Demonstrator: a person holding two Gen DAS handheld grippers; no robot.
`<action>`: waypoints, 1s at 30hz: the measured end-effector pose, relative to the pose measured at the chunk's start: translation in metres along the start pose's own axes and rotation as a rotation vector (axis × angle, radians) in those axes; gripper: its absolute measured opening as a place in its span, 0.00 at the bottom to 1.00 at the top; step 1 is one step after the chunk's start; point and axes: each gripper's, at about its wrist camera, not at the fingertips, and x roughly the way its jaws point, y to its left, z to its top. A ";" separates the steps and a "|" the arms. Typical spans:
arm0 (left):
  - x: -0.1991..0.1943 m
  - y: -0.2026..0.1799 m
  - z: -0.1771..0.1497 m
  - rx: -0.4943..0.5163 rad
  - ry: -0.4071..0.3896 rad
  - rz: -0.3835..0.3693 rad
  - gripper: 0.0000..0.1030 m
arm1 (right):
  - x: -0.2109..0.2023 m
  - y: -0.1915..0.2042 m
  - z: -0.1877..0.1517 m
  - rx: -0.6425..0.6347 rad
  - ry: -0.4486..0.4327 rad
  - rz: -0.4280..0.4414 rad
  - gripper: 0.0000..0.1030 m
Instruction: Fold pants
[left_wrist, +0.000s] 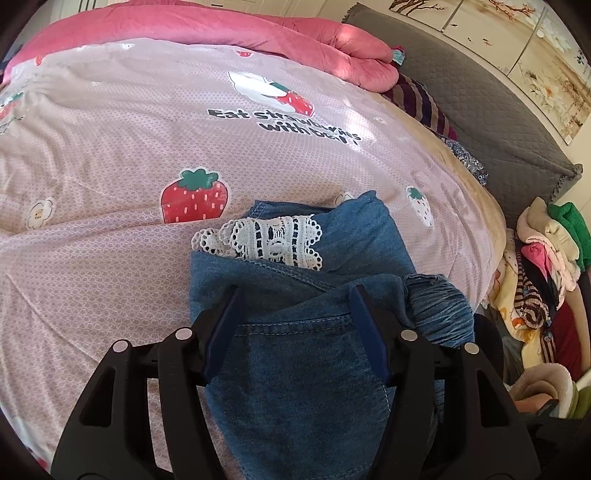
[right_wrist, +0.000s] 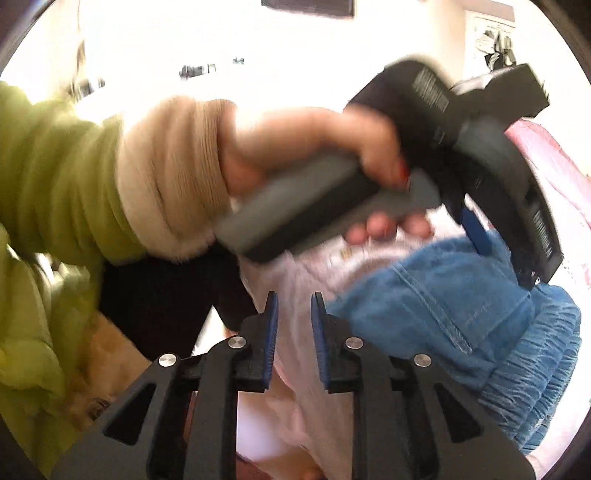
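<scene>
Pants (left_wrist: 295, 369) lie between my left hand-held gripper (left_wrist: 295, 314)'s wide jaws; my right hand-held gripper (right_wrist: 293, 317) is narrow, empty; I'd square edges before pressing.

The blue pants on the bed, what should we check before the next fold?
1. Pants lie on the strawberry bedsheet: ok.
2. Lace trim tucked inside: not ok, it sticks out.
3. Left gripper open over the denim: ok.
4. Right gripper empty, nothing between its blue pads: ok.
5. Elastic waistband flat: not ok, bunched.
6. Fold edges line up: cannot tell.
</scene>
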 end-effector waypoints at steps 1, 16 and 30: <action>0.000 0.000 0.000 0.000 0.000 0.000 0.51 | 0.002 -0.002 0.001 0.007 0.004 -0.013 0.18; -0.035 0.017 0.014 -0.058 -0.131 -0.005 0.52 | 0.019 0.003 -0.030 0.147 0.131 0.031 0.20; -0.078 0.019 -0.013 -0.049 -0.200 0.121 0.66 | -0.057 -0.010 -0.001 0.228 -0.111 -0.056 0.61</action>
